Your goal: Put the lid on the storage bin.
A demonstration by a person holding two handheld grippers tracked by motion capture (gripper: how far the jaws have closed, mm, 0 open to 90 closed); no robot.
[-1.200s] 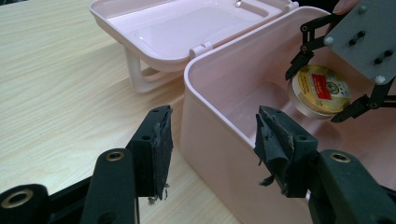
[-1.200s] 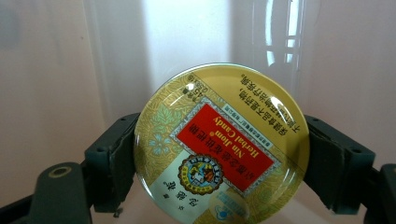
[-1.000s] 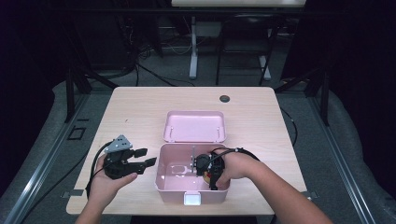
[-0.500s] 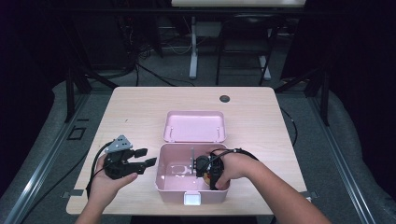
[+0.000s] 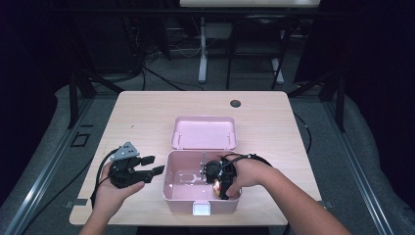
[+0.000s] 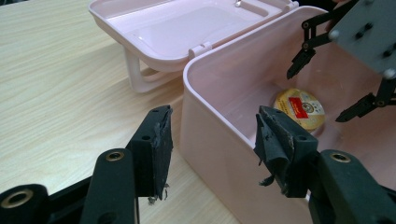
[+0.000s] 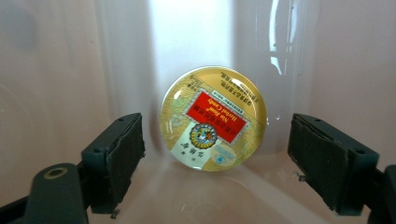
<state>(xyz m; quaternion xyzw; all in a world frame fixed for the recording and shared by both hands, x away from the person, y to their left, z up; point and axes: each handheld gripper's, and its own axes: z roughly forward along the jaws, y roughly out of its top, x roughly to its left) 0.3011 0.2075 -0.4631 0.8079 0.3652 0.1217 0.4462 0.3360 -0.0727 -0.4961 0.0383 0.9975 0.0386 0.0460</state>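
The round gold tin with a red label (image 7: 213, 118) lies in the open pink plastic box (image 5: 172, 186), near a wall; being a disc, it has no long axis. I see my right gripper (image 7: 215, 161) fingers wide, flanking it without contact. My left gripper (image 5: 151, 165) fingers stand wide over the wooden worktop (image 5: 147, 117).

1. The left gripper (image 6: 210, 149) held its jaws wide apart, straddling the near wall of the pink box (image 6: 210, 98).
2. A round gold tin (image 6: 299, 109) lay on the box floor.
3. The right gripper (image 6: 341, 79) hung open above the tin.
4. The box lid (image 6: 187, 28) lay open on the table (image 6: 56, 93).
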